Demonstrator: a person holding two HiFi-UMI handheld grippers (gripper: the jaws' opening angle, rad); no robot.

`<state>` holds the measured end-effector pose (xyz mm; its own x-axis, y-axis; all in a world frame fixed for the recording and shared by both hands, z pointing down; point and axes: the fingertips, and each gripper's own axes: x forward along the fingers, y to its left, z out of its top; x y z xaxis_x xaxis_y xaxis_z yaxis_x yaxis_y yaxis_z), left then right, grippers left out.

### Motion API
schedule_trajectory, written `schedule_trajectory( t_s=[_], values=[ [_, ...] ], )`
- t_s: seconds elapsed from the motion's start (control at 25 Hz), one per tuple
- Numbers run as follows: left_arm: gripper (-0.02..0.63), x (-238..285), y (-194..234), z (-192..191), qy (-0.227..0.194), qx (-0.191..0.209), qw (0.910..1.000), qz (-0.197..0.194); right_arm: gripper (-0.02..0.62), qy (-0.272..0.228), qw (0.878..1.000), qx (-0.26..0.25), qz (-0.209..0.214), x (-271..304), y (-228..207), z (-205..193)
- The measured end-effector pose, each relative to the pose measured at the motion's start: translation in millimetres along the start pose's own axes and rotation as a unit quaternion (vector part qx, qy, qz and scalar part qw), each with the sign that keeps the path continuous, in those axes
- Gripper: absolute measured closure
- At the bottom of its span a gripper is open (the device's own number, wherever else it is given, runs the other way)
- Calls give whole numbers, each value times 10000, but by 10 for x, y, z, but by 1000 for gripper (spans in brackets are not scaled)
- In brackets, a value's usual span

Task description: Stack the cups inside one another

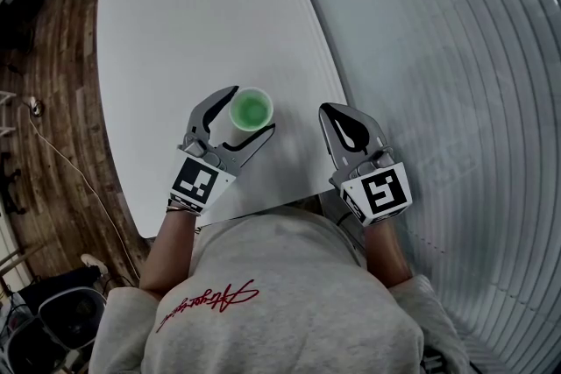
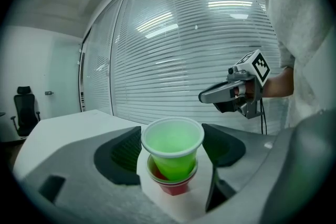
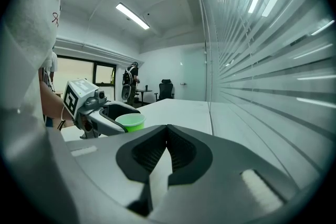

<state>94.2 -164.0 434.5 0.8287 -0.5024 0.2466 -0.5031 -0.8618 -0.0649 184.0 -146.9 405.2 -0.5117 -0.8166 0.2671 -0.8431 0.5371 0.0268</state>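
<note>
The left gripper (image 1: 252, 109) was opened wide around the green cup (image 2: 173, 147), nested in a red cup (image 2: 173, 187), without contact. The right gripper (image 1: 329, 109) was closed, empty.

cup stack (image 2: 172, 157) on table (image 1: 175, 13) | between left hand-held gripper (image 1: 252, 109) jaws

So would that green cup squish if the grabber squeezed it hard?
Probably. The green cup looks like thin plastic that light glows through, so a hard squeeze would likely dent it. It looks empty and light, so a push might slide it. Sitting high in the red cup, it could tip more easily.
</note>
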Motion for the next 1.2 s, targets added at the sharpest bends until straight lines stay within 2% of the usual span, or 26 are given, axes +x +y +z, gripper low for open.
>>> schedule_trajectory(
  t_s=[1.2],
  values=[
    [249,71,-25,-286,287,-114,9995,-11,592,105,9999,42,6,-5,-30,-93]
  ],
)
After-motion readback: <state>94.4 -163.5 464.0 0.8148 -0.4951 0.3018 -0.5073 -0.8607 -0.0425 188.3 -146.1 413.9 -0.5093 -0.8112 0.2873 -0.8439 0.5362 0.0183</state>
